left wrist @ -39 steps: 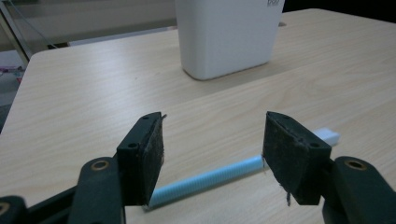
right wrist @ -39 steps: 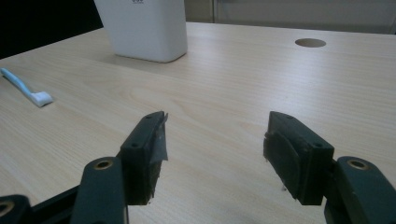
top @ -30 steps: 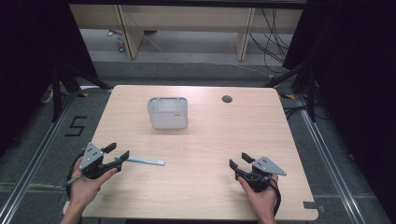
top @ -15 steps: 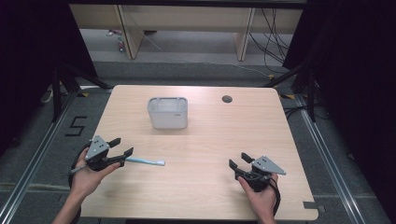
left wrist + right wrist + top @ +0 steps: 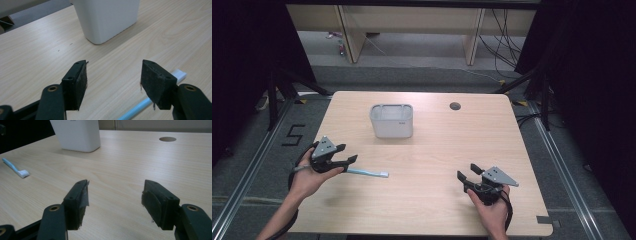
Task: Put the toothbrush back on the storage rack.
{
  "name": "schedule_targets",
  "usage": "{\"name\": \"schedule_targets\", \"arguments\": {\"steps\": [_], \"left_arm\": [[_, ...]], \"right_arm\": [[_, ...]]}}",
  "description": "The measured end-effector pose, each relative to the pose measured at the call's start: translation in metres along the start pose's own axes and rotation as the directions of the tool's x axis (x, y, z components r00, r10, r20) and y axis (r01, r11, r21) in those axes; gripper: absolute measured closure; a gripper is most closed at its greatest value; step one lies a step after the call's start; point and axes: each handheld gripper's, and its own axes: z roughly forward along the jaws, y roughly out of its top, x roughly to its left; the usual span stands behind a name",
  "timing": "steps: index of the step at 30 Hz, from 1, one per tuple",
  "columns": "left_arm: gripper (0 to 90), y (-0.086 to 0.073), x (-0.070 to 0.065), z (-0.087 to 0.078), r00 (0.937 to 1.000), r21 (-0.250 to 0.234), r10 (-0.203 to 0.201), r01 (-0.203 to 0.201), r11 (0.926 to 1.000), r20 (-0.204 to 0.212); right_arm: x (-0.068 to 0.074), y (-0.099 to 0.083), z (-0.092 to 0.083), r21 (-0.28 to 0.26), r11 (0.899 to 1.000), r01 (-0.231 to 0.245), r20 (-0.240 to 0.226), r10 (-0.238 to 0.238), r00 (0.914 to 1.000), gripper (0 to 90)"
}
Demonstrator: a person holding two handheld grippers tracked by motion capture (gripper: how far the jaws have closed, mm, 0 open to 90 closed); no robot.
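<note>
I count one toothbrush point(image 5: 367, 173) lying on the table point(image 5: 437, 210), one white bin point(image 5: 392, 120). Left gripper point(image 5: 351, 159) jaws wide, just narrowing, over the handle, gripping nothing. Right gripper point(image 5: 466, 176) wide, empty.
</note>
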Motion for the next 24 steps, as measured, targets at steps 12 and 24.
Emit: {"name": "schedule_targets", "arguments": {"steps": [12, 24], "left_arm": [[42.8, 0.020, 0.012, 0.004, 0.9934, 0.075, 0.108, -0.111, 0.9911, 0.038], [50.2, 0.030, 0.012, 0.007, 0.9769, 0.139, 0.195, -0.206, 0.9686, 0.087]], "right_arm": [[-0.001, 0.000, 0.000, -0.002, 1.000, 0.010, 0.002, -0.010, 1.0000, 37.4], [0.001, 0.000, 0.000, 0.015, 0.999, -0.030, -0.011, 0.030, 0.9995, 37.0]]}}
